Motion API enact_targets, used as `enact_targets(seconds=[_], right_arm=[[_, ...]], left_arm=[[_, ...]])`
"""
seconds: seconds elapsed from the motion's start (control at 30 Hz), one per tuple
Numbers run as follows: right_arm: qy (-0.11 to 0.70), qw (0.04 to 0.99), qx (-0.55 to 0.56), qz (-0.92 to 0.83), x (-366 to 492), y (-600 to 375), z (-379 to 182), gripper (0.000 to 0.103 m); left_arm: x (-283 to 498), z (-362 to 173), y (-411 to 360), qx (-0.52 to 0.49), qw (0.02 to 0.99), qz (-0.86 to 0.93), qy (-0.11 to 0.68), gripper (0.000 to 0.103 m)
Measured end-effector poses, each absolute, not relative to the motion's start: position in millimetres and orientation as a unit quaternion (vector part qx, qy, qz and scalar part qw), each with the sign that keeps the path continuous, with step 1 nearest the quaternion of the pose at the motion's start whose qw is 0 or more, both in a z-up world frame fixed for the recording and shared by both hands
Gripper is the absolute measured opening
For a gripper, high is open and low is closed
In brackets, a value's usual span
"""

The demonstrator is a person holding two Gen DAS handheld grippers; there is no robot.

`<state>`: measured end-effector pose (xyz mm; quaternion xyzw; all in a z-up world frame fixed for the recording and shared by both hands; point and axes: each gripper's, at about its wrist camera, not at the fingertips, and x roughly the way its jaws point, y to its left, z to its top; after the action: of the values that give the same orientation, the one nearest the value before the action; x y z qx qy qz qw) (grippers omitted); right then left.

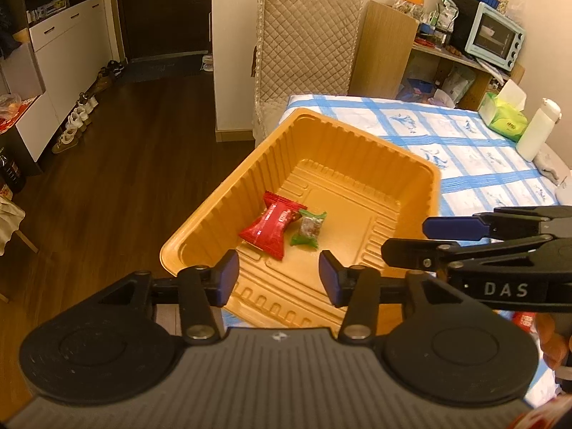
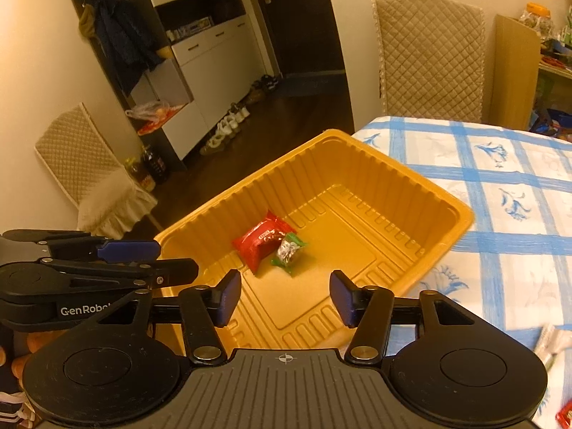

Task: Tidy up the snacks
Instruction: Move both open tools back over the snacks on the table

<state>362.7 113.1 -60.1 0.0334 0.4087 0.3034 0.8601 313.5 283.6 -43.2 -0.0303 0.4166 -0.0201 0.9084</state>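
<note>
A: Where were the snacks?

B: A red-wrapped snack (image 1: 269,228) and a smaller green-wrapped sweet (image 1: 309,228) lay touching, side by side, on the floor of a ribbed orange tray (image 1: 250,178). The tray sat at the corner of a surface under a blue-checked cloth (image 1: 464,150).

A: And the grippers?

B: The left gripper (image 1: 279,279) hung over the tray's near end, its fingers (image 1: 228,277) parted, nothing between them. The right gripper (image 2: 285,298) hovered beside it, fingers (image 2: 341,296) likewise apart and empty.

A: Anything else in shot?

B: A green tissue pack (image 1: 506,121) and a white bottle (image 1: 536,132) stood at the cloth's far edge.
</note>
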Motion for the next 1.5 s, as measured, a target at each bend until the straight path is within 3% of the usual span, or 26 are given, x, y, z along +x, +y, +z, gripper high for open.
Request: enact_targets(seconds=[0.27, 0.8, 1.23, 1.5], right_arm=[[0.381, 0.876, 0.055, 0.29, 326.6, 72.0, -41.7, 0.07], [0.37, 0.886, 0.073, 0.268, 260.2, -25.4, -22.3, 0.074], [0.384, 0.887, 0.077, 0.244, 212.6, -100.5, -26.4, 0.074], [0.399, 0.887, 0.083, 0.218, 198.7, -134.4, -38.1, 0.074]], left_arm=[[279.8, -25.0, 261.9, -0.027, 0.917, -0.032, 0.397, 0.066], [204.8, -0.3, 200.6, -0.032, 0.928, -0.022, 0.369, 0.094], [172.0, -7.8, 141.7, -0.043, 0.919, -0.037, 0.389, 0.094], [165.9, -25.5, 109.9, -0.04, 0.91, -0.061, 0.407, 0.086]])
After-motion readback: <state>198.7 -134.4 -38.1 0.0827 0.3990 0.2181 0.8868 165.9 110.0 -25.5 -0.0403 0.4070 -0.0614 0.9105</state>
